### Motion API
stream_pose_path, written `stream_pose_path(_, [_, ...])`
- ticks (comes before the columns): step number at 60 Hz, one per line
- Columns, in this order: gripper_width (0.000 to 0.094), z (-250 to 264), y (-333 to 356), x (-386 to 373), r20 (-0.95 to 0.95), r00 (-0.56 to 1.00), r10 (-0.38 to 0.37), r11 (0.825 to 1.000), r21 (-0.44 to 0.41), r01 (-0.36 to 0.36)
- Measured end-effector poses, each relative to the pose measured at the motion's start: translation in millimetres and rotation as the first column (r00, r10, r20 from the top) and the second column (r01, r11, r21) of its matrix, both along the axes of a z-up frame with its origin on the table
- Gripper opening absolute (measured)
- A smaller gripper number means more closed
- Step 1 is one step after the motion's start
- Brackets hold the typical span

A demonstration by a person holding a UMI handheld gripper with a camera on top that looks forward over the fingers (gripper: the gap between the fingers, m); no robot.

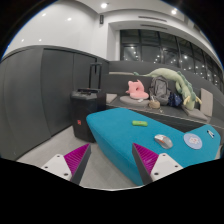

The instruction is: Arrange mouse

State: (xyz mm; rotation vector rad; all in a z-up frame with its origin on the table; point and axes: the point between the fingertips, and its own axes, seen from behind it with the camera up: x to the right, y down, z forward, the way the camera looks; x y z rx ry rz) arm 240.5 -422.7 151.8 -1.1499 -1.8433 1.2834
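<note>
Gripper view looks out over a teal mat spread on a table, with the gripper held low at the near end and its two fingers spread wide, nothing between them. The magenta pads face each other across an empty gap that opens onto the near left corner of the mat and the pale floor beside it. The mouse, a small grey oval, lies on the mat just beyond the right finger and slightly to its right, apart from it and not touched. Farther right on the mat sits a round silvery disc, near the mouse but separate from it. A small green object rests on the mat farther away, ahead of the gap between the fingers. To the left of the table stands a dark suitcase with its handle raised, on the floor beside a grey wall. At the far end of the table are a pink plush toy and, to its right, a pile of pale green and dark items, with large dark windows behind
</note>
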Motion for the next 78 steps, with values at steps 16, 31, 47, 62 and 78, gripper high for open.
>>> stream_pose_path(16, [0.0854,-16,41,-26,0.032,0.994,-0.102,0.995,0.003,0.102])
stream_pose_path(31, [0.0855,-42,116,-79,0.046,0.965,-0.258,0.966,0.019,0.258])
stream_pose_path(47, [0.0858,-67,188,-117,0.074,0.911,-0.405,0.914,0.045,0.402])
stream_pose_path(62, [0.0858,-93,217,-157,0.085,0.888,-0.452,0.891,0.09,0.444])
stream_pose_path(78, [0.0856,-118,220,-220,0.13,0.88,-0.456,0.889,0.119,0.443])
